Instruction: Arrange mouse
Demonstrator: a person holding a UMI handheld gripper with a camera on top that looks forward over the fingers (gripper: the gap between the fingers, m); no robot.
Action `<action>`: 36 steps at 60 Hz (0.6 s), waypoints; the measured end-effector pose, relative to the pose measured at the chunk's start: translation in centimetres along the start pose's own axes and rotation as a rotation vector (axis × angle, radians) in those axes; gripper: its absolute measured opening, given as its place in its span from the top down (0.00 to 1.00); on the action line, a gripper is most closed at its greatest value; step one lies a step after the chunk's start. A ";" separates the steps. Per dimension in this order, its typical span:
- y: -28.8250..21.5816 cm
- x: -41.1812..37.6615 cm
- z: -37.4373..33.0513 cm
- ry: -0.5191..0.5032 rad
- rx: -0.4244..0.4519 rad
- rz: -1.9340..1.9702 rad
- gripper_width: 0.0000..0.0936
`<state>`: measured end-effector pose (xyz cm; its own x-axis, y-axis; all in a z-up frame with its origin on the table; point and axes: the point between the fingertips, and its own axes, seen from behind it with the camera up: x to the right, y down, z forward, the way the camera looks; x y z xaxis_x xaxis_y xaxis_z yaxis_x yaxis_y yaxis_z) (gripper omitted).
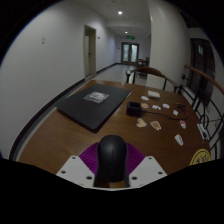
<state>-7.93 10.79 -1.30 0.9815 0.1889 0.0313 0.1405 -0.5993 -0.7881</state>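
A black computer mouse point(111, 158) stands upright between my gripper's point(111, 170) two fingers, its rounded top rising above them. The purple pads point(90, 157) press against both of its sides, so the fingers are shut on it. I hold it above the near part of a wooden table point(60, 140). A large dark mouse mat point(95, 104) lies flat on the table beyond the fingers, to the left.
A small white paper point(97, 96) lies on the dark mat. Several small white and light objects point(152, 110) are scattered on the table to the right. A yellow round thing point(201, 158) sits at the table's right edge. A corridor with doors lies beyond.
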 end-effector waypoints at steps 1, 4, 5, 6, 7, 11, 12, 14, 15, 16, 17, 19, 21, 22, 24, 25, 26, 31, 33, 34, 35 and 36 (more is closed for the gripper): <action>-0.1 0.0 -0.4 -0.012 0.006 0.001 0.64; -1.1 0.3 -2.3 -0.038 0.048 -0.009 0.64; -1.6 0.6 -3.0 -0.042 0.068 -0.017 0.64; -2.2 0.9 -4.0 -0.044 0.090 -0.024 0.64; -3.0 1.3 -5.0 -0.046 0.114 -0.031 0.64; -6.0 3.8 -9.5 -0.041 0.210 -0.045 0.64; -6.9 4.9 -10.3 -0.033 0.230 -0.044 0.64; -8.1 7.2 -12.7 -0.007 0.265 -0.037 0.64; -8.5 8.5 -13.8 0.010 0.279 -0.030 0.64; -8.8 9.9 -14.8 0.027 0.292 -0.021 0.64; -9.2 11.4 -15.8 0.046 0.304 -0.011 0.64; -9.4 14.6 -17.5 0.085 0.325 0.007 0.64; -9.2 18.5 -18.6 0.131 0.333 0.026 0.64; -9.3 19.9 -19.2 0.154 0.332 0.036 0.64; -8.4 22.9 -20.0 0.197 0.324 0.062 0.65; -7.7 24.3 -20.3 0.217 0.314 0.074 0.65; -6.8 25.6 -20.4 0.234 0.300 0.084 0.64; -1.0 29.8 -19.1 0.273 0.194 0.125 0.64; 1.6 30.8 -17.7 0.268 0.144 0.134 0.64; 2.7 31.0 -17.0 0.262 0.118 0.138 0.65; 3.9 31.2 -16.5 0.256 0.094 0.140 0.65; 5.0 31.2 -15.8 0.250 0.072 0.142 0.64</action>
<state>25.48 1.38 5.51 0.9936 -0.0957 0.0605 -0.0018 -0.5474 -0.8368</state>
